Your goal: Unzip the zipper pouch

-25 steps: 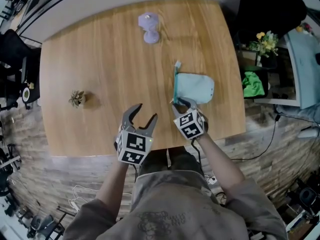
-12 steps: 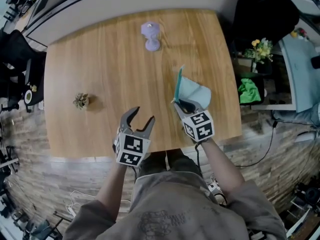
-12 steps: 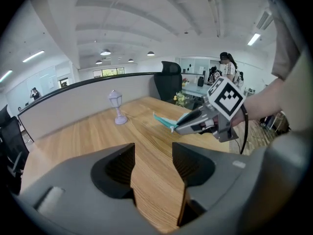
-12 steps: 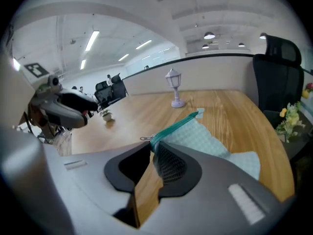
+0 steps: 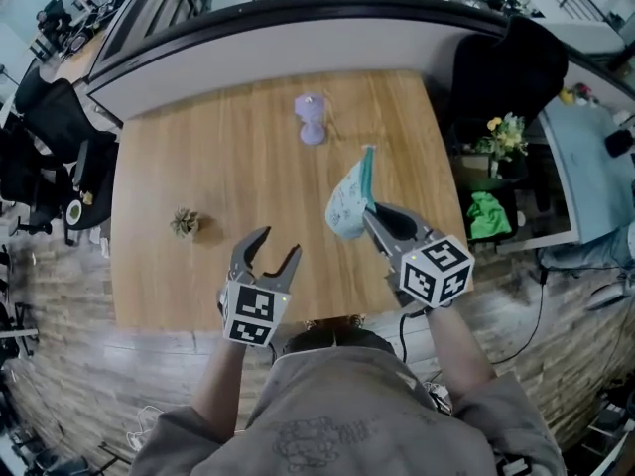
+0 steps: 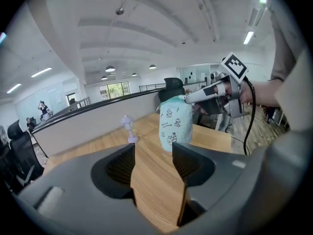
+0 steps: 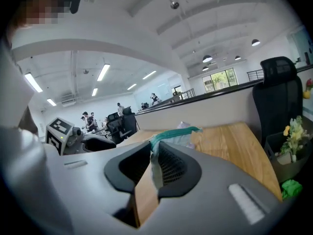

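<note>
Pinched by its teal zipper edge in the just-closed jaws of the right hand-held gripper (image 5: 371, 209), the zipper pouch (image 5: 345, 204) hangs seemingly upright above the counter (image 5: 228, 147), ahead-right of the open, empty left hand-held gripper (image 5: 269, 245).

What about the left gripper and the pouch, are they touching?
Apart. The left gripper view shows the pouch hanging beyond the open jaws of the left gripper, with bare table between them.

Soft, matt printed cloth zipper pouch (image 5: 346, 204); smooth, lightly sheened wood-grain table (image 5: 198, 152)
</note>
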Action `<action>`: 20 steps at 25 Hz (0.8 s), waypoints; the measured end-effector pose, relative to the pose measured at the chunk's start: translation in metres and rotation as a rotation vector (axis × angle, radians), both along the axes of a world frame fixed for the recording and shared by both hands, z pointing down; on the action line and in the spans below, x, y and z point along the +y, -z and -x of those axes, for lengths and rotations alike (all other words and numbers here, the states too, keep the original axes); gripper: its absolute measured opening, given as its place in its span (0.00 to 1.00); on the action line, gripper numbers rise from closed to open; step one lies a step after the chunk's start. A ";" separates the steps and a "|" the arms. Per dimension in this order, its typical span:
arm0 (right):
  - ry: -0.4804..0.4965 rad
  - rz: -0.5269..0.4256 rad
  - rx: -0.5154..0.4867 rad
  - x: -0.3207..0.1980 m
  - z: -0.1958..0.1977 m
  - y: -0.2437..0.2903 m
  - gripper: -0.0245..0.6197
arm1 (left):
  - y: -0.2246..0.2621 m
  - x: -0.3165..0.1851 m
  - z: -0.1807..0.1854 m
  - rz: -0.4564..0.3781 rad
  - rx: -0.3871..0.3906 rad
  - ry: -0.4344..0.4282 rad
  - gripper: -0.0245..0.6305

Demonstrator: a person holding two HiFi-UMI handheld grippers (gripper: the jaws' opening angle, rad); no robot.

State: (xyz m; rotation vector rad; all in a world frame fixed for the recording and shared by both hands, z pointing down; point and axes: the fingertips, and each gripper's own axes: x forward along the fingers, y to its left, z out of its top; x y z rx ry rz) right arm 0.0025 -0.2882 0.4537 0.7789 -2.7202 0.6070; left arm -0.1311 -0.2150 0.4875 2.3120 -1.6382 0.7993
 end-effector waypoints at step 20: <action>0.155 -0.050 -0.080 0.058 0.014 0.069 0.14 | 0.100 0.020 -0.011 -0.249 -0.038 -0.088 0.39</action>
